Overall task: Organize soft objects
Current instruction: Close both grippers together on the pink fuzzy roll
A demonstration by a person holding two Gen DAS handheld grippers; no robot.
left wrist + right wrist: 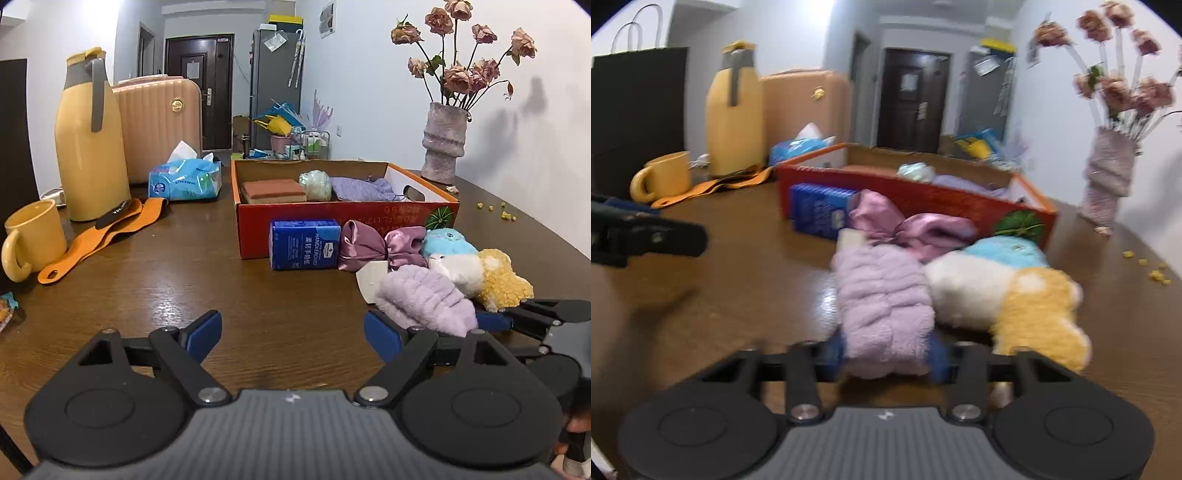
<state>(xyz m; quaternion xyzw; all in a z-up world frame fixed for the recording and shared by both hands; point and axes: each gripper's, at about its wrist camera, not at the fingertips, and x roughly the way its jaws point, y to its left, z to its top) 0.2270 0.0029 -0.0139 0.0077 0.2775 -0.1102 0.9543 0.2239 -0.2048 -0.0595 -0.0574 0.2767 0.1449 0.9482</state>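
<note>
A lilac fluffy cloth (882,306) lies near the table's front, and my right gripper (886,352) is shut on its near end, blue pads pressing both sides. Beside it lie a white, yellow and blue plush toy (1008,288), a pink satin bow (912,229) and a blue handkerchief pack (820,210). Behind them a red cardboard box (255,236) holds a sponge (273,190), a green puff (316,184) and a purple cloth (362,188). My left gripper (291,332) stands open over bare wood, left of the lilac cloth (424,299).
On the left of the brown table (184,288) stand a yellow flask (88,147), a yellow mug (31,236), an orange strap (99,232) and a tissue pack (184,179). A vase of dried roses (443,144) stands back right, with yellow crumbs (506,214) nearby.
</note>
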